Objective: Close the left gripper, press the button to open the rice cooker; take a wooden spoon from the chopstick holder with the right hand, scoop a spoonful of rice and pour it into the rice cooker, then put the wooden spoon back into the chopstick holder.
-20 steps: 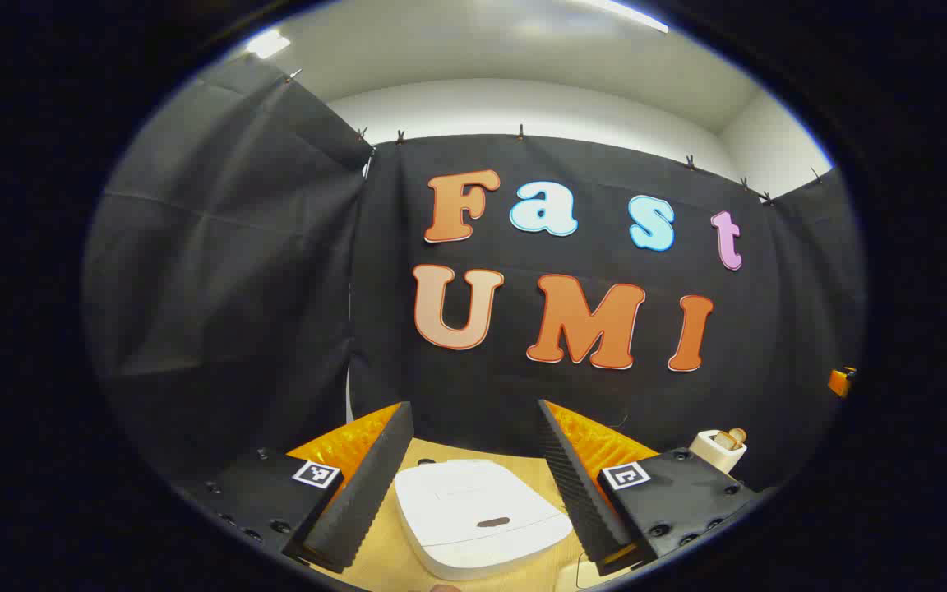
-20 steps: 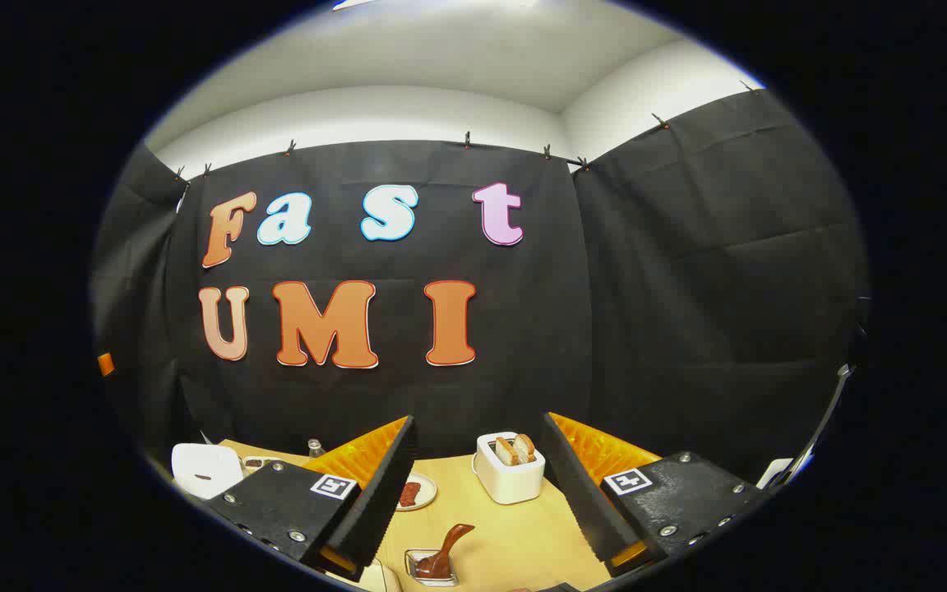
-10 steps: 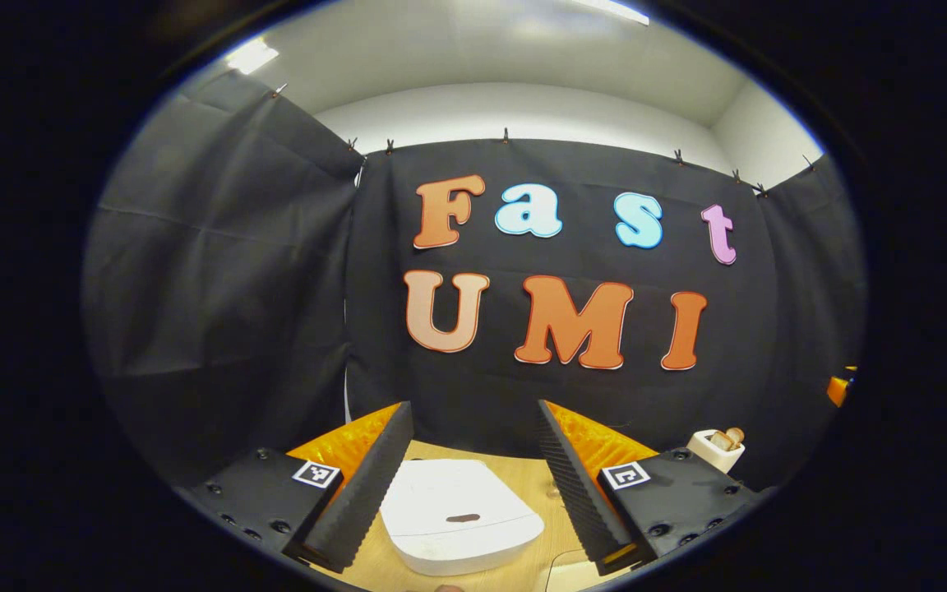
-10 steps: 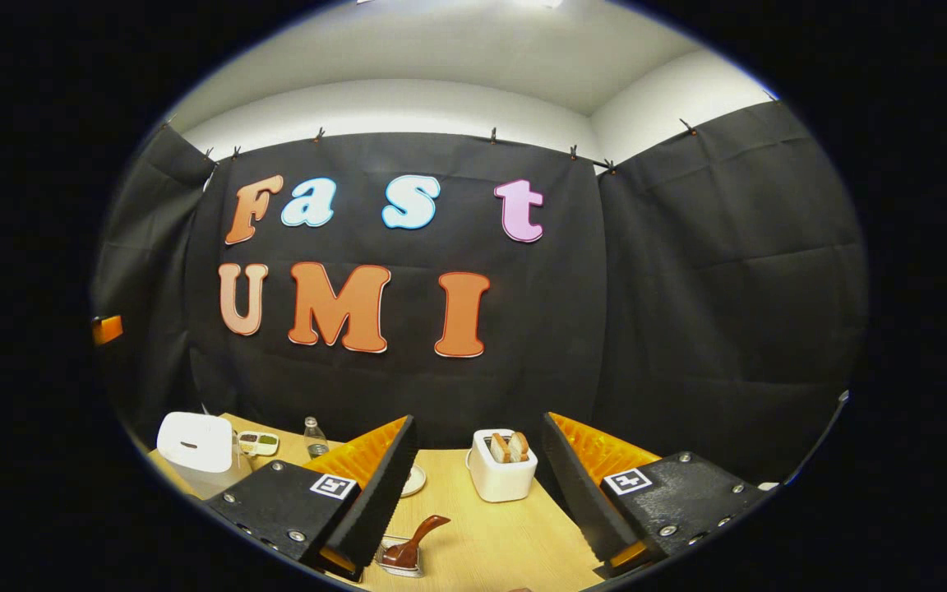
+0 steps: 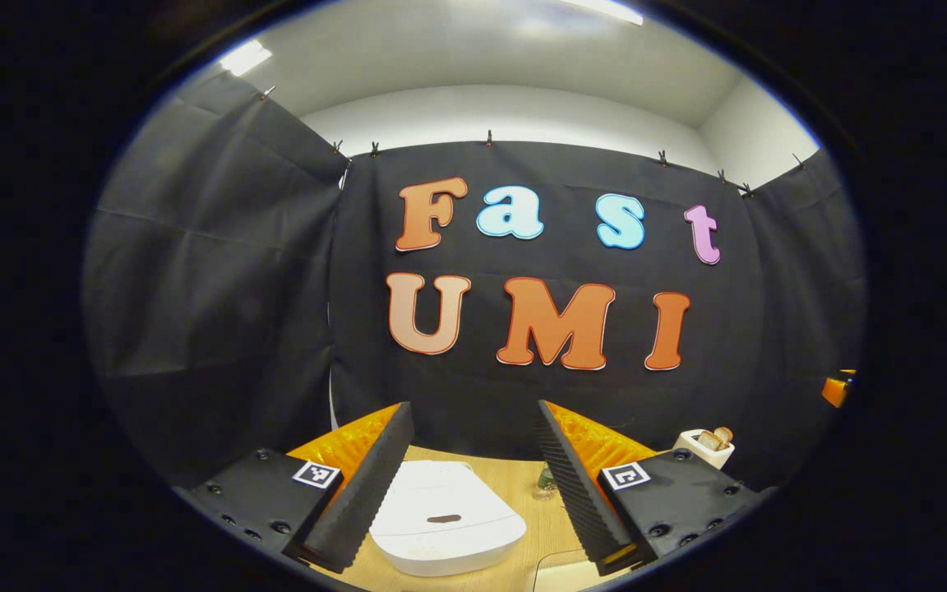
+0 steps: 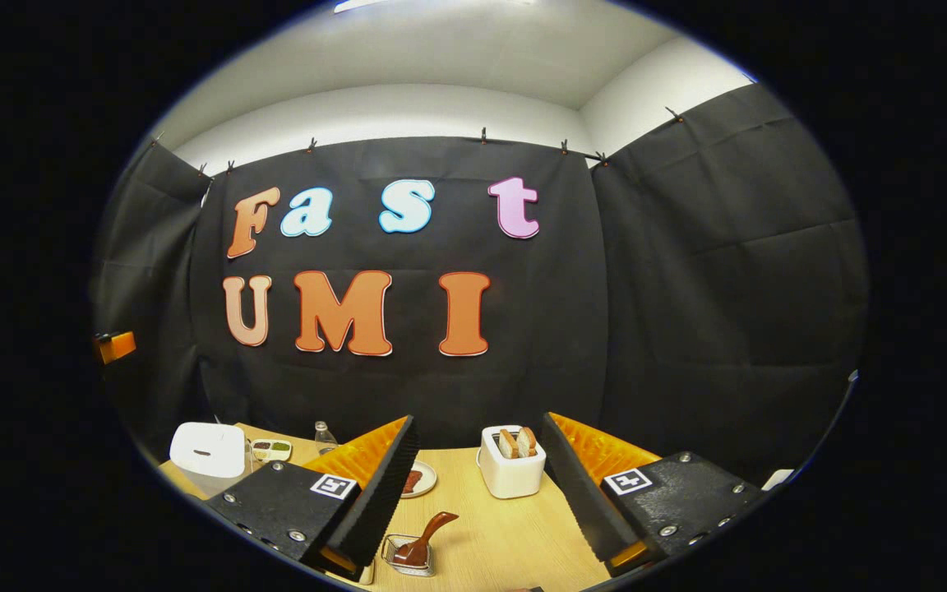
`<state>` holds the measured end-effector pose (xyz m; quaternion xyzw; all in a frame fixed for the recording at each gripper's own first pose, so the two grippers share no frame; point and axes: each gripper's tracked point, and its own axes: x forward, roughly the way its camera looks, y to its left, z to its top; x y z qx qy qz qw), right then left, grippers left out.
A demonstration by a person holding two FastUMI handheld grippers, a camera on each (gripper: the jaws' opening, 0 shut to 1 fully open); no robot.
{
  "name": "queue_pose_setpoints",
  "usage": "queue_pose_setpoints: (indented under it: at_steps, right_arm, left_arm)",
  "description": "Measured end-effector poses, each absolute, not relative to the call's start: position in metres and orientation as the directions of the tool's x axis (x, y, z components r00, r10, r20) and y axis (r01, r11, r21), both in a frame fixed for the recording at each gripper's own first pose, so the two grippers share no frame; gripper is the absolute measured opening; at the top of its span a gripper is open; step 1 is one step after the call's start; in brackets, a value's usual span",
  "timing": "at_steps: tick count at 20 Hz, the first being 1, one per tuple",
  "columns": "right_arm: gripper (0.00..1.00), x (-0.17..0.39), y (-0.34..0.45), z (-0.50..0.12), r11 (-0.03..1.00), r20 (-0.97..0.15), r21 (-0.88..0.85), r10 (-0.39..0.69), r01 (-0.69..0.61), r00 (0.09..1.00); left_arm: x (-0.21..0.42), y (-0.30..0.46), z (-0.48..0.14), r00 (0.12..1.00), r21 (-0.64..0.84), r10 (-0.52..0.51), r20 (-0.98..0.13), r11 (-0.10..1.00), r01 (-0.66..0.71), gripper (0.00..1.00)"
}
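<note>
Below the released left hand-held gripper (image 5: 473, 481), the rice cooker (image 5: 445, 526) lies between its fingers.

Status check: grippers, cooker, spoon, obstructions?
Both grippers, left and right, open, empty. Rice cooker lid shut, between left fingers. Wooden spoon in holder. Nothing blocking.

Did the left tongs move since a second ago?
Yes. In the left gripper view the left tongs turned to their right: the rice cooker and the toaster slid left between and beside the fingers.
</note>
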<state>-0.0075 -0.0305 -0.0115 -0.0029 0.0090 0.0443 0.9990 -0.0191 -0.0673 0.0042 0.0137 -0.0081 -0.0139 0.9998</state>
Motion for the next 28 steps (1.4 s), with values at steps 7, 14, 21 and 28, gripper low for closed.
queue_pose_setpoints:
  at_steps: [7, 14, 21, 28]
  right_arm:
    - [0.94, -0.009, -0.023, -0.018, 0.994, -0.033, -0.010, 0.107, -0.107, 0.994]
    - [0.94, -0.008, -0.007, -0.024, 0.989, -0.056, -0.026, 0.141, -0.143, 0.988]
    - [0.94, -0.009, -0.018, -0.034, 0.992, -0.073, -0.032, 0.119, -0.121, 0.990]
    - [0.94, -0.013, -0.030, -0.052, 0.995, -0.130, -0.032, 0.088, -0.093, 0.988]
  left_arm:
    - [-0.014, -0.070, -0.005, 0.998, 0.057, -0.053, -0.020, 0.997, 0.054, 0.60]
    - [0.002, -0.075, -0.034, 0.994, 0.114, -0.065, -0.089, 0.991, 0.075, 0.05]
    - [0.038, -0.060, -0.093, 0.976, 0.070, -0.072, -0.203, 0.994, 0.088, 0.05]
    - [0.074, -0.047, -0.185, 0.935, 0.032, -0.106, -0.339, 0.992, 0.124, 0.05]
